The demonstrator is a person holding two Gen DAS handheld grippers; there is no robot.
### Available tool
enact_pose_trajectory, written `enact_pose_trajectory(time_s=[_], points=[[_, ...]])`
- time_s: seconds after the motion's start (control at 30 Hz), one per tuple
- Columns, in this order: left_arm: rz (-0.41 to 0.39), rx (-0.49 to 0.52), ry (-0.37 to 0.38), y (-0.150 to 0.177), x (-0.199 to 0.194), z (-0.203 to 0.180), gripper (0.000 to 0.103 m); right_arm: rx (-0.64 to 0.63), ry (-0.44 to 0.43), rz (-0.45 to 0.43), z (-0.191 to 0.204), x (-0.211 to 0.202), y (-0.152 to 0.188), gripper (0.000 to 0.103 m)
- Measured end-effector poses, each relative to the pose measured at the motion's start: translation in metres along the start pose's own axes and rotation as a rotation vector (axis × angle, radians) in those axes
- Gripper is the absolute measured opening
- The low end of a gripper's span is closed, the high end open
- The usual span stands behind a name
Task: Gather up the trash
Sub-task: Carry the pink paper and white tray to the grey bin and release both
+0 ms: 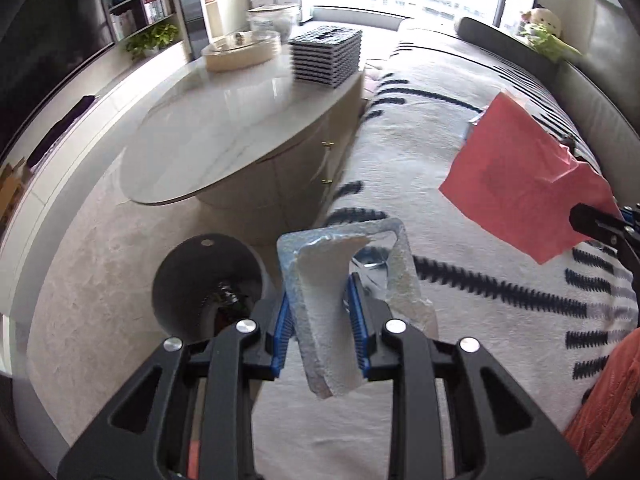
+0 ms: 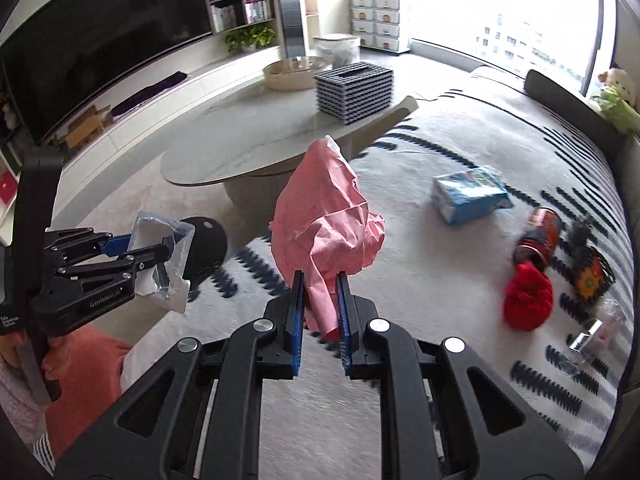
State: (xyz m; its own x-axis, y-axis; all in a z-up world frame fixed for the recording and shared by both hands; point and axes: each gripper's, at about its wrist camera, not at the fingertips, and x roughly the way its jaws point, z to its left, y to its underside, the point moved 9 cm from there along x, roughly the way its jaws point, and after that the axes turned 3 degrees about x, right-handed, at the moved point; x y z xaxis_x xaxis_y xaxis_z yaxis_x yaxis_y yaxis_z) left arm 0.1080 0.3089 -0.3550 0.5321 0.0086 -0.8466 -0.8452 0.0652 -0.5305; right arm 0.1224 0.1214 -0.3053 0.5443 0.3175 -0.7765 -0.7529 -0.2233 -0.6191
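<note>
The black round bin point(image 1: 208, 280) beside the oval marble worktop point(image 1: 224, 120) is partly hidden behind the left tongs point(image 1: 322, 312) and the torn clear plastic tray point(image 1: 332, 280) they pinch, and its dark contents cannot be made out. In the left wrist view the right tongs point(image 1: 600, 228) are cut off by the picture's edge, so only one black tip shows against the crumpled pink paper point(image 1: 520, 172). On the white rug with dark dashes point(image 2: 440, 260), far from the worktop, the red knitted lump point(image 2: 528, 296), the dark red can point(image 2: 540, 236) and the small clear items point(image 2: 588, 340) are blurred; what they are stays unclear.
</note>
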Motion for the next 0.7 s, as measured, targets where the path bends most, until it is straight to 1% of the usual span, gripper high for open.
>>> enact_pose_trajectory(time_s=[0.17, 0.27, 0.33, 0.43, 0.53, 0.7], points=[[0.026, -0.112, -0.15, 0.028, -0.001, 0.102, 0.027, -0.097, -0.101, 0.04, 0.092, 0.047, -0.01, 0.014], [0.061, -0.186, -0.218, 0.049, 0.003, 0.148, 0.027, -0.137, -0.156, 0.073, 0.139, 0.077, -0.013, 0.014], [0.09, -0.233, -0.269, 0.063, 0.008, 0.172, 0.027, -0.165, -0.175, 0.099, 0.168, 0.099, -0.012, 0.014], [0.123, -0.307, -0.292, 0.08, 0.017, 0.197, 0.027, -0.198, -0.197, 0.141, 0.203, 0.132, -0.011, 0.014], [0.143, -0.354, -0.308, 0.089, 0.027, 0.209, 0.027, -0.229, -0.192, 0.169, 0.228, 0.162, -0.011, 0.014], [0.155, -0.391, -0.308, 0.088, 0.045, 0.215, 0.027, -0.26, -0.172, 0.223, 0.247, 0.209, -0.009, 0.016]])
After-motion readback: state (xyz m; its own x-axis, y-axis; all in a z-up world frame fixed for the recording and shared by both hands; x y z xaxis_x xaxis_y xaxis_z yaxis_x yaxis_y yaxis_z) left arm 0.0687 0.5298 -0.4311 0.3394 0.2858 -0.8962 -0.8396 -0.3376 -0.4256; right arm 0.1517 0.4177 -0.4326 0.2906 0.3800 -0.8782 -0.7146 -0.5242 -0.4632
